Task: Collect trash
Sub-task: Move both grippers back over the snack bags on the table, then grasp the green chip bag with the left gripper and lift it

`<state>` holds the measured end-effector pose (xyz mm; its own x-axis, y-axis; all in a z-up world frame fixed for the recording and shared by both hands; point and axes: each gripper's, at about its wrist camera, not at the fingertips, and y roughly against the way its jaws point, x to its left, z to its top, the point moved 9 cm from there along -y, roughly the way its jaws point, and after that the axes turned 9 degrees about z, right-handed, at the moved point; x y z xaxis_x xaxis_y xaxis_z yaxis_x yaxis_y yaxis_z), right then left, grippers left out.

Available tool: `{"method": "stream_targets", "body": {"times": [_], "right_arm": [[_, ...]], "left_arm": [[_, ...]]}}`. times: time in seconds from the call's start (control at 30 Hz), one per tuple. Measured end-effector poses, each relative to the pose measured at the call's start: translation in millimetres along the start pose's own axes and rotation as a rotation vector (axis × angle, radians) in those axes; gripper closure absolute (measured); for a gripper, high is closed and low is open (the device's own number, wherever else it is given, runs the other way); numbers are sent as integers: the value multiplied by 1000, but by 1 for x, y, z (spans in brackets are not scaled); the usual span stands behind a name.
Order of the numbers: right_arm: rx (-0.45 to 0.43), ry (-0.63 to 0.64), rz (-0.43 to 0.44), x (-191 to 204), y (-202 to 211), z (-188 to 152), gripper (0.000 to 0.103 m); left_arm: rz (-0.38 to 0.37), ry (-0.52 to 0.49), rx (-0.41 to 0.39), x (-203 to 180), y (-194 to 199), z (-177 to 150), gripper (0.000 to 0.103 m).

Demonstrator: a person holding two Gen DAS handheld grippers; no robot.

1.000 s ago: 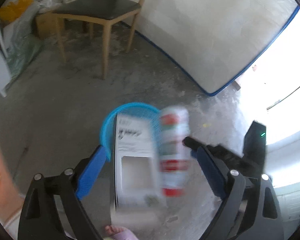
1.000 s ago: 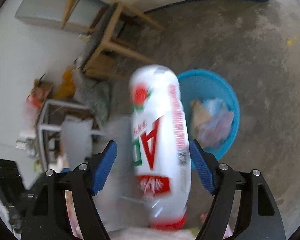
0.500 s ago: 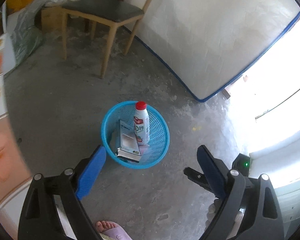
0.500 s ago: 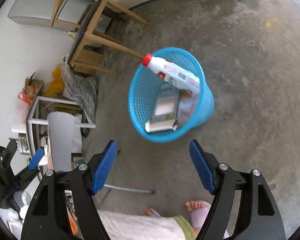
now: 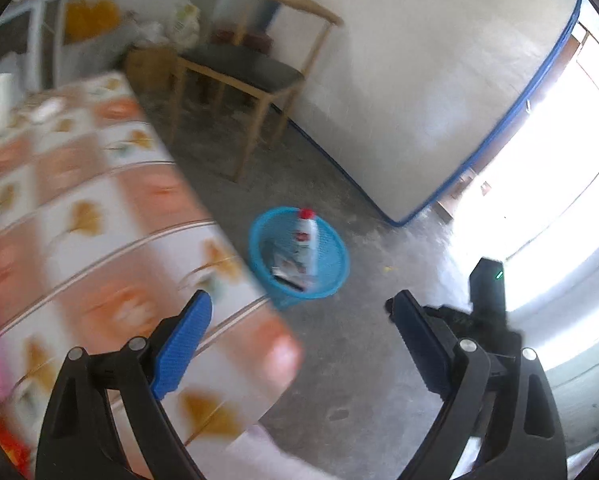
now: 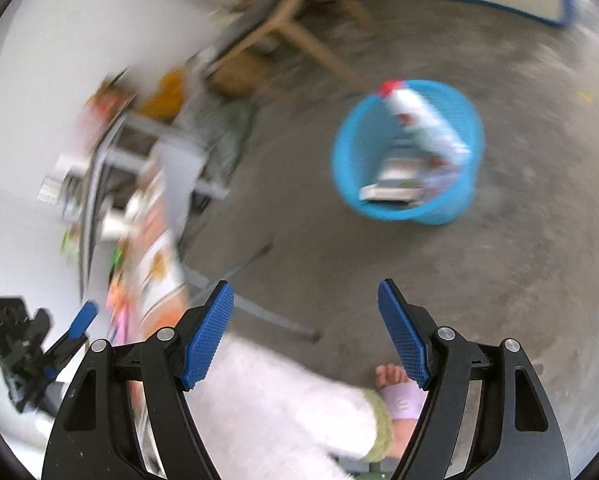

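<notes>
A blue mesh basket (image 5: 331, 276) stands on the concrete floor; it also shows in the right wrist view (image 6: 465, 196). Inside it lean a white bottle with a red cap (image 5: 307, 236) (image 6: 423, 128) and a white carton (image 5: 289, 270) (image 6: 393, 188). My left gripper (image 5: 299, 344) is open and empty, held above the table edge, well short of the basket. My right gripper (image 6: 305, 330) is open and empty, high over the floor. The left gripper shows in the right wrist view (image 6: 59, 336), and the right gripper in the left wrist view (image 5: 487, 292).
A table with an orange and white patterned cloth (image 5: 99, 216) fills the left. A wooden chair (image 5: 251, 68) stands behind the basket. A white mattress with blue edging (image 5: 419, 80) leans on the wall. The person's foot (image 6: 395, 380) is on the floor below my right gripper.
The bottle and the carton left my open grippers and dropped into the basket. Both grippers have pulled back and up; the left one now hangs over the table.
</notes>
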<state>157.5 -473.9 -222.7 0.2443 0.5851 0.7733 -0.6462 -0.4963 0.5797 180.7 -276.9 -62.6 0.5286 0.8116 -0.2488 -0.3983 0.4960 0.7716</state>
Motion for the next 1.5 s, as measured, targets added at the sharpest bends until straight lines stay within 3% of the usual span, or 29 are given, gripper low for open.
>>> {"method": "stream_targets", "body": {"times": [0.2,0.43,0.57,0.67,0.83,1.03,1.2,1.37,1.5], "right_arm": [[166,169,144,100,-52,-35,30],[329,242,302,194,-115,-79,28],[387,340,330,246,-143,-105,28],[441,437,338,279,-162,-130,31],[507,590,248,307,-200,-168,51],[592,664,149,305,-227,-209,72],[598,670,147,305,-228,-212,74],[615,609,175,302,-237,-209,75],[631,581,166,296,-245,-212,79]], "left_arm": [[154,68,-147,76,93,-41,13],[330,274,-253,179,183,-107,13],[410,432,-273,243,214,-147,13],[420,561,-256,284,218,-172,13],[341,728,-229,327,196,-191,19],[229,802,-251,346,180,-188,25],[105,863,-313,347,185,-185,26],[-120,968,-420,345,198,-184,26],[-238,1034,-460,345,203,-186,26]]}}
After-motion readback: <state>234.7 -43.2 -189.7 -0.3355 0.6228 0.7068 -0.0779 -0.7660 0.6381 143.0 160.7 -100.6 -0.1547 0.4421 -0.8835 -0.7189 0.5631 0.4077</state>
